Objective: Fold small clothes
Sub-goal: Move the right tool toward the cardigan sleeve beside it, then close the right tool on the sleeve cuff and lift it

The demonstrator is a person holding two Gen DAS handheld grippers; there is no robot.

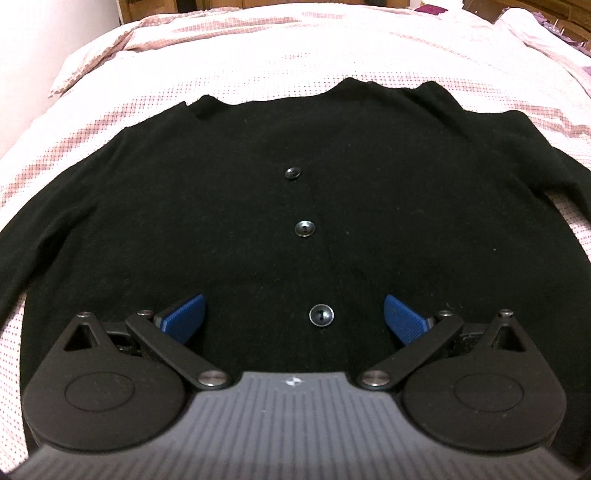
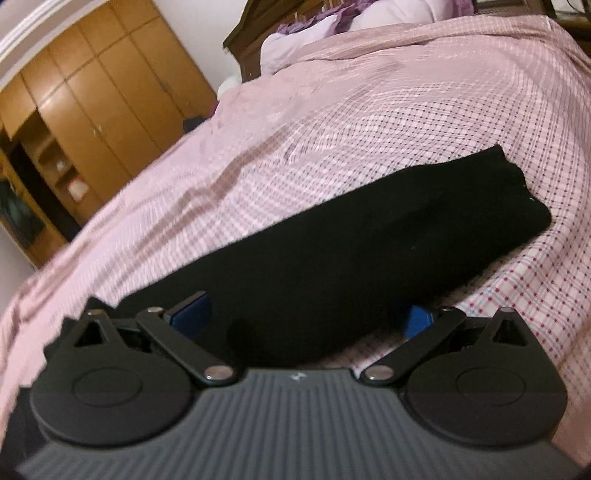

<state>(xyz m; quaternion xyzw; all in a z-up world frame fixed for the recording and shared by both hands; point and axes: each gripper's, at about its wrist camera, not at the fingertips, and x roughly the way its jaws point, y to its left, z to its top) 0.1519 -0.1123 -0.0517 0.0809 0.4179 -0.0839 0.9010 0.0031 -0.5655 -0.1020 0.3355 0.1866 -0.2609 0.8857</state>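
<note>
Left gripper (image 1: 294,317) spread — black cardigan (image 1: 258,192) below.

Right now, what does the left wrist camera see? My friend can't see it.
A black cardigan lies flat, buttoned, on a pink checked bedspread. The left gripper hovers over its lowest button, jaws wide open and empty.

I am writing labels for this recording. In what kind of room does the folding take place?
Most likely a bedroom. A black cardigan lies spread on a bed with a pink checked cover; pillows sit against a wooden headboard, and a tall wooden wardrobe stands by the wall.
</note>
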